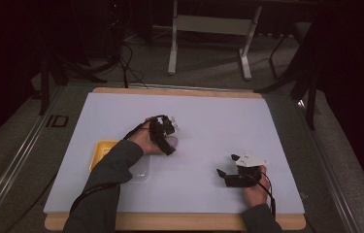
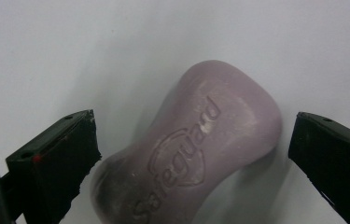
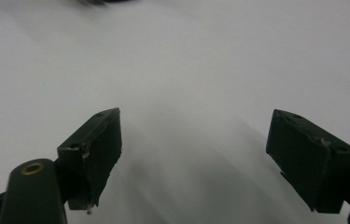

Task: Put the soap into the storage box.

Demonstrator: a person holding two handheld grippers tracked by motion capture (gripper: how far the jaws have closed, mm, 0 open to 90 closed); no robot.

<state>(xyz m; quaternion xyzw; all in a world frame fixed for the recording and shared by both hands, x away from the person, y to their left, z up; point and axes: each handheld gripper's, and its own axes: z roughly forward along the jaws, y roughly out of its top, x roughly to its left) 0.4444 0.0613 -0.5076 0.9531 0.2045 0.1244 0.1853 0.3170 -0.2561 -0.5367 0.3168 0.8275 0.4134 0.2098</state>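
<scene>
Left gripper view: smooth, curved lilac soap bar (image 2: 200, 149), embossed logo.

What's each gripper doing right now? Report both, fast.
Left gripper: open, jaws either side of the purple soap bar, not clamped on it.
Right gripper: open, holding nothing, above the bare white table.

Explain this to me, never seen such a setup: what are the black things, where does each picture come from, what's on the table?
No robot here: a person holds a two-jaw tool in each hand. The high view looks down on the white table; a camera rides on each tool. The left tool straddles a purple soap bar stamped Safeguard, jaws open either side, not yet gripping. The right tool is open over bare table. A yellow tray sits partly under the left sleeve.
</scene>
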